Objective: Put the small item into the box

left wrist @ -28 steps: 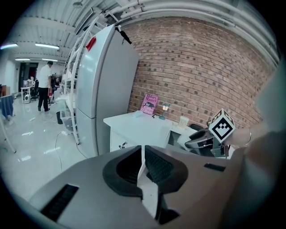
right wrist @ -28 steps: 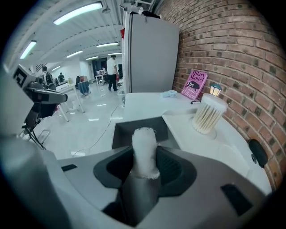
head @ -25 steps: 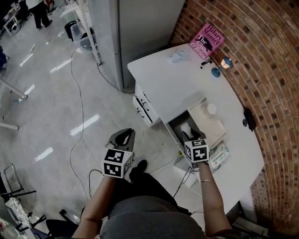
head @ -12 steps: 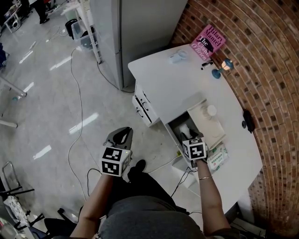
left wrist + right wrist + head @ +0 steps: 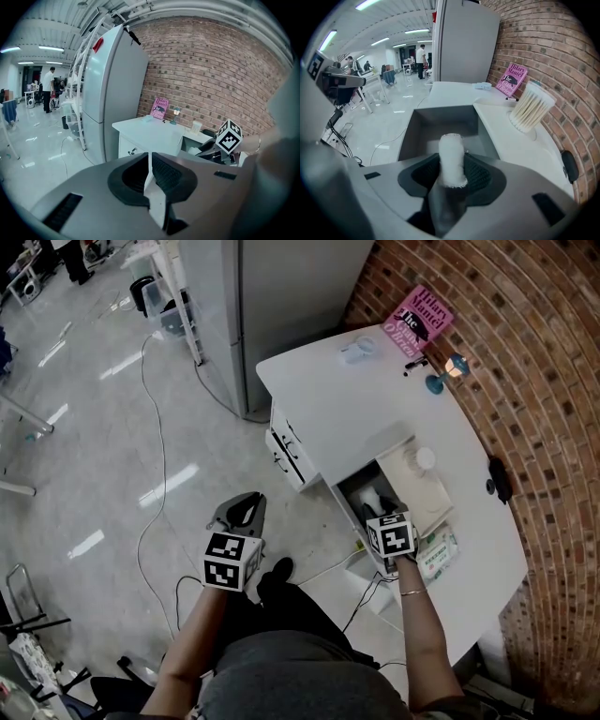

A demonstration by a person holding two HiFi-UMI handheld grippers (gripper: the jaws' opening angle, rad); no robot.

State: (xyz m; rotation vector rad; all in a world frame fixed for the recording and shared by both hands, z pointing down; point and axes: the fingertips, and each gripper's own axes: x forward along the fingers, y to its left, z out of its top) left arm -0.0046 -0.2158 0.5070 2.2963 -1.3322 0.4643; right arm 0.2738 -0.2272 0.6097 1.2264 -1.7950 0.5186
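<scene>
Off to the left, a cable [image 5: 156,427] trailed across the glossy floor [image 5: 84,381]. The left gripper [image 5: 246,507] hung over that floor, well apart from the furniture, its jaws pressed together with nothing in them. Behind it stood a tall grey cabinet [image 5: 281,296], and against that the white table [image 5: 328,399] with its small drawers [image 5: 286,451] on the near side.

Set into the table's front edge was the grey box [image 5: 354,486], open at the top. The right gripper [image 5: 373,512] hung at the box's near end, its jaws pinching the small item, a white fabric roll [image 5: 452,159], which stood upright between the pads with its frayed lower edge just above them. From the right gripper view the roll sat in front of the box's hollow; I could not tell whether it had dipped below the rim.

Just right of the box stood a tub of cotton swabs [image 5: 530,108], and nearer the person lay a green-printed packet [image 5: 437,554]. At the far end a pink book [image 5: 416,317] leaned on the brick wall [image 5: 534,381].
</scene>
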